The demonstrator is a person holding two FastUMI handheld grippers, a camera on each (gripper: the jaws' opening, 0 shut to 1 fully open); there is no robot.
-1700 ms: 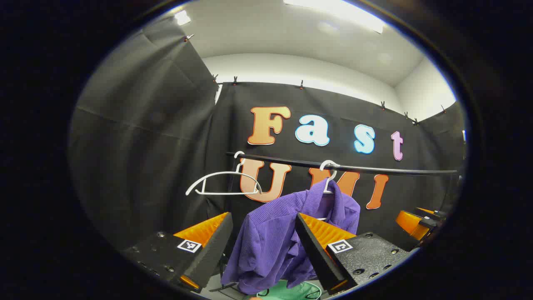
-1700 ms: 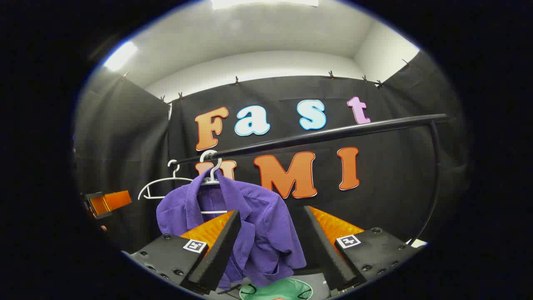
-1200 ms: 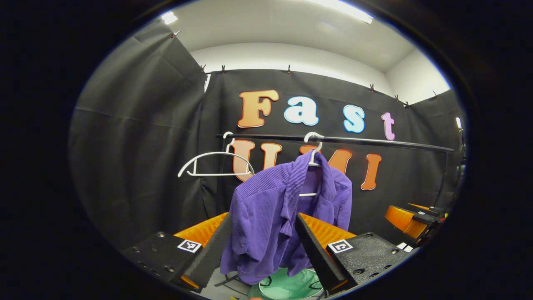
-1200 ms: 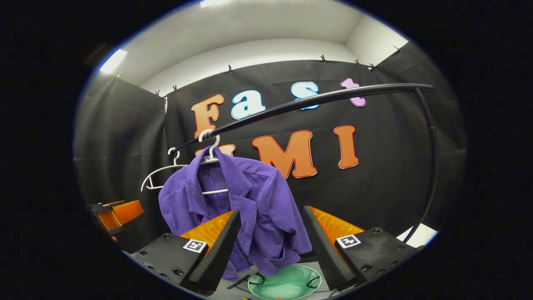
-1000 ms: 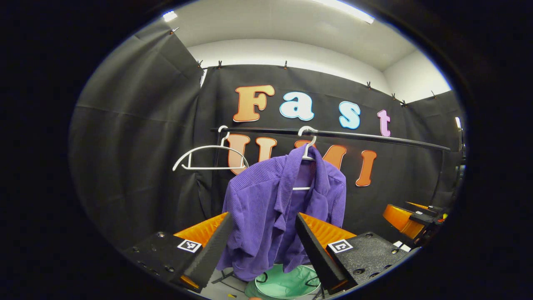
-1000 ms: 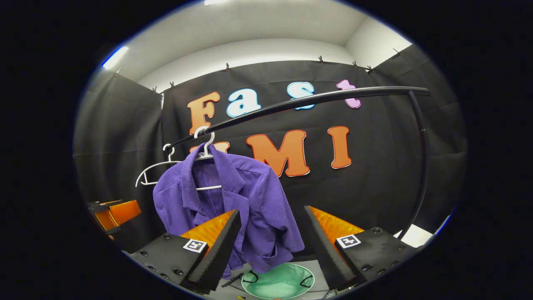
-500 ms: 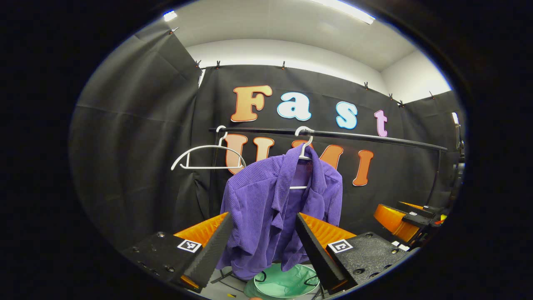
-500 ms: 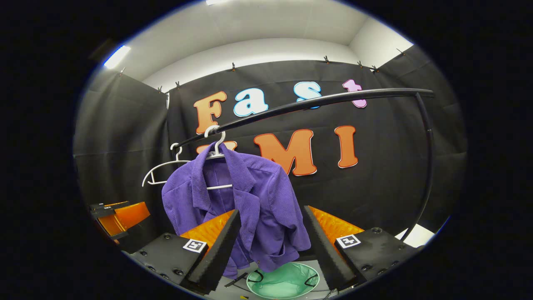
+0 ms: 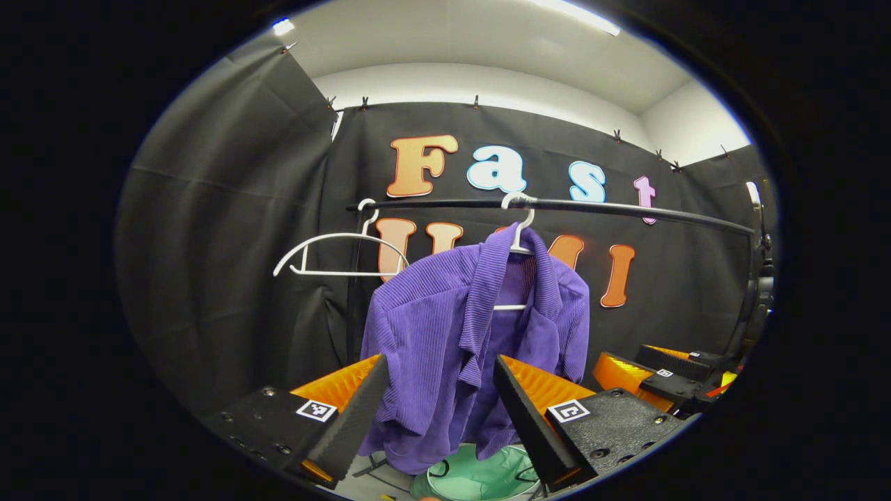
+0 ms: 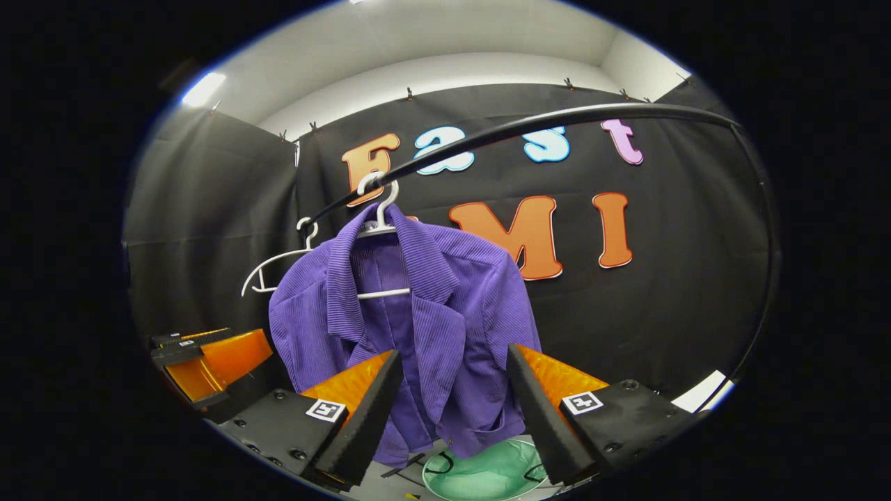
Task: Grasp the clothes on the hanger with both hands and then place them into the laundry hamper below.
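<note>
While the purple shirt [image 9: 459, 334] hangs on its white hanger [image 10: 379, 209] from the black rail [image 9: 626, 209], above the green hamper [image 10: 480, 473], left gripper [image 9: 435, 410] and right gripper [image 10: 452, 403] stand spread, untouching

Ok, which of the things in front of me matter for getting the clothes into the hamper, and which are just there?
Part of the job:
- purple shirt
- white hanger that it hangs on
- green hamper on the floor below
- left gripper and right gripper, both open

Just there:
- empty white hanger
- black rail holding both hangers
</note>
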